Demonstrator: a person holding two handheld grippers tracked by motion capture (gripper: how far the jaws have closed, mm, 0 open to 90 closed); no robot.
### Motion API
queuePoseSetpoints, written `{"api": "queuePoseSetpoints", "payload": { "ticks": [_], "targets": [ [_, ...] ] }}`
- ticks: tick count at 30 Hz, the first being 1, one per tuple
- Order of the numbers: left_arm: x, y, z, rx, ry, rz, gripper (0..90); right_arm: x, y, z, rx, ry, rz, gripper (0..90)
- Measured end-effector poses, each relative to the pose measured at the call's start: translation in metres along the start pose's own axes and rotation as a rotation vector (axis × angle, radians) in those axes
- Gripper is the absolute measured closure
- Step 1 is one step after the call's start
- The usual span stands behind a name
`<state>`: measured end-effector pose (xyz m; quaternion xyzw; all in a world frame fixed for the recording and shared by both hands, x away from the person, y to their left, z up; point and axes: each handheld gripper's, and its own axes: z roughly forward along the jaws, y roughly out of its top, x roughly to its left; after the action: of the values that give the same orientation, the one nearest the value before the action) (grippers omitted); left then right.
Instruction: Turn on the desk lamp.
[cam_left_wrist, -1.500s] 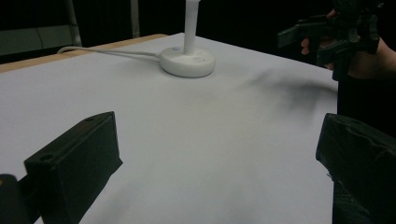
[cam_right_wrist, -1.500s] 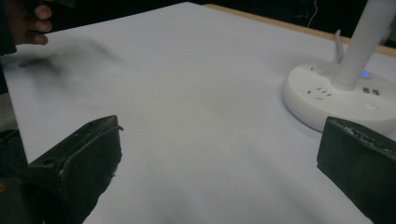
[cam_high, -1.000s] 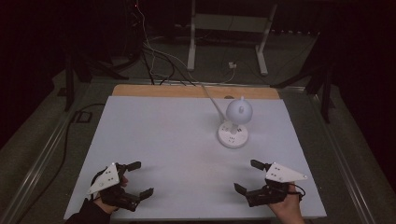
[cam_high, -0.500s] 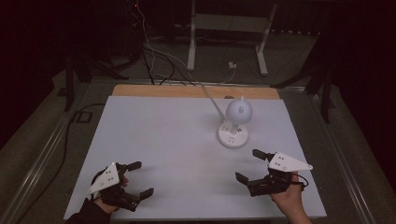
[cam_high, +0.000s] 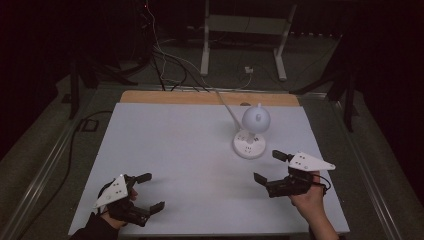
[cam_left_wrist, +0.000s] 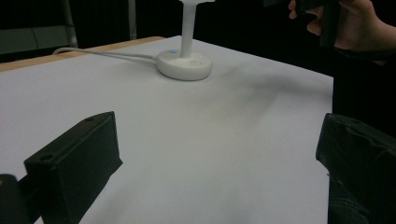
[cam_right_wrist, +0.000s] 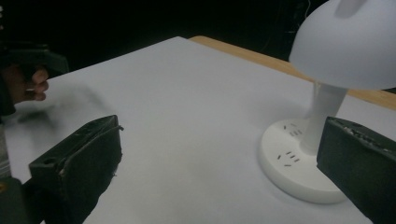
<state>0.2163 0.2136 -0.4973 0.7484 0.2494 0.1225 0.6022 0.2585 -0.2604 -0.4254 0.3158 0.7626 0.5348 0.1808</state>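
Observation:
A white desk lamp stands right of the table's middle, with a dome shade (cam_high: 256, 119) over a round base (cam_high: 249, 146) that has socket slots. My right gripper (cam_high: 266, 166) is open just in front and to the right of the base, empty. In the right gripper view the base (cam_right_wrist: 294, 161) and shade (cam_right_wrist: 348, 42) lie close ahead between the wide-apart jaws (cam_right_wrist: 219, 163). My left gripper (cam_high: 152, 191) is open and empty near the front left edge. In the left gripper view the lamp base (cam_left_wrist: 184, 65) stands far ahead.
The lamp's white cable (cam_high: 225, 102) runs back over the wooden strip (cam_high: 200, 97) at the table's far edge. The white table top (cam_high: 175, 145) is bare on the left. A metal stand (cam_high: 245, 30) and loose cables (cam_high: 160, 60) sit on the floor behind.
My right gripper has moved forward toward the lamp base and risen slightly. The left gripper has stayed in place.

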Motion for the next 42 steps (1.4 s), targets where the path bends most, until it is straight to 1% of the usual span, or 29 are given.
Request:
{"api": "queuePoseSetpoints", "payload": {
  "ticks": [1,7,11,12,16,21,22,26,28,32,33,34,35,39,42],
  "targets": [
    [0.000,0.000,0.000,0.000,0.000,0.000,0.3,0.000,0.000,0.000,0.000,0.000,0.000,0.0],
    [0.000,0.000,0.000,0.000,-0.002,-0.001,0.3,-0.011,0.007,0.004,-0.002,-0.024,0.007,0.0],
    [0.000,0.000,0.000,-0.003,-0.002,-0.003,0.3,-0.019,0.009,0.007,0.000,-0.031,0.018,0.0],
    [0.000,0.000,0.000,-0.003,-0.002,-0.003,0.3,-0.019,0.009,0.007,0.000,-0.031,0.018,0.0],
    [0.000,0.000,0.000,-0.001,0.000,0.000,0.3,-0.027,0.010,0.011,0.004,-0.064,0.015,0.0],
    [0.000,0.000,0.000,-0.004,-0.002,-0.003,0.3,-0.037,0.009,0.017,0.009,-0.073,0.035,0.0],
    [0.000,0.000,0.000,-0.004,-0.002,-0.002,0.3,-0.038,0.009,0.018,0.014,-0.081,0.031,0.0],
    [0.000,0.000,-0.001,-0.004,0.000,-0.002,0.3,-0.044,0.007,0.023,0.021,-0.091,0.040,0.0],
    [0.000,0.001,-0.001,-0.008,0.001,-0.003,0.3,-0.049,0.005,0.028,0.023,-0.095,0.052,0.0],
    [0.000,0.001,-0.001,-0.007,0.002,-0.002,0.3,-0.054,0.002,0.034,0.029,-0.093,0.061,0.0],
    [0.000,0.001,-0.001,-0.007,0.001,-0.001,0.3,-0.059,0.000,0.039,0.035,-0.083,0.076,0.0],
    [0.000,0.001,-0.001,-0.007,0.001,-0.001,0.3,-0.059,0.000,0.039,0.035,-0.083,0.076,0.0],
    [0.000,0.001,-0.001,-0.007,0.001,0.001,0.3,-0.062,-0.002,0.043,0.039,-0.087,0.078,0.0],
    [0.000,0.001,-0.001,-0.008,0.000,0.001,0.3,-0.067,-0.005,0.049,0.040,-0.104,0.073,0.0],
    [0.000,0.001,-0.001,-0.008,-0.001,-0.002,0.3,-0.074,-0.010,0.055,0.044,-0.107,0.091,0.0]
  ]
}}
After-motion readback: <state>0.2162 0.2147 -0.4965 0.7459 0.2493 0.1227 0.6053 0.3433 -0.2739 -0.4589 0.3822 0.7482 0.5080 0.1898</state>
